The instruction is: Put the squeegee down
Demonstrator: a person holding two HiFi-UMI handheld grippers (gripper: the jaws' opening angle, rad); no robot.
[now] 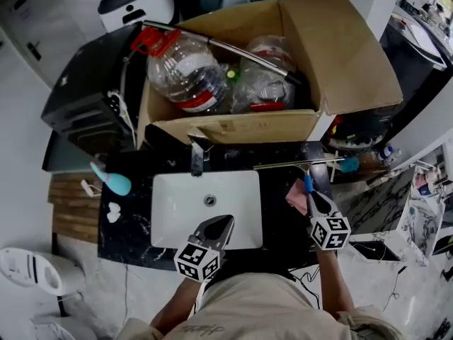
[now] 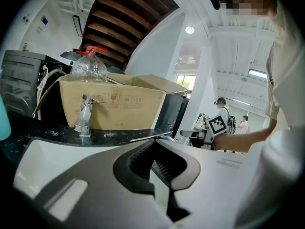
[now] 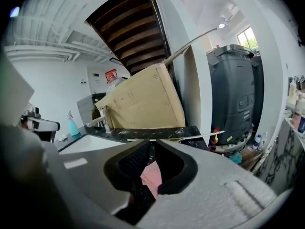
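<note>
The squeegee (image 1: 297,164) lies flat on the black marble counter (image 1: 279,222), behind the right side of the sink. Its long thin blade runs left to right and its blue handle (image 1: 308,183) points back toward me. In the right gripper view the blade (image 3: 202,136) shows as a pale bar just past the jaws. My right gripper (image 1: 311,194) hovers just short of the handle, above a pink cloth (image 1: 296,198), jaws together (image 3: 153,143) with nothing held. My left gripper (image 1: 229,219) hangs over the front of the sink, shut and empty (image 2: 153,142).
A white sink (image 1: 170,190) with a chrome faucet (image 1: 197,158) is set into the counter. A cardboard box (image 1: 340,48) of plastic bottles stands behind it. A teal spray bottle (image 1: 113,181) sits at the left. Black bins flank the box.
</note>
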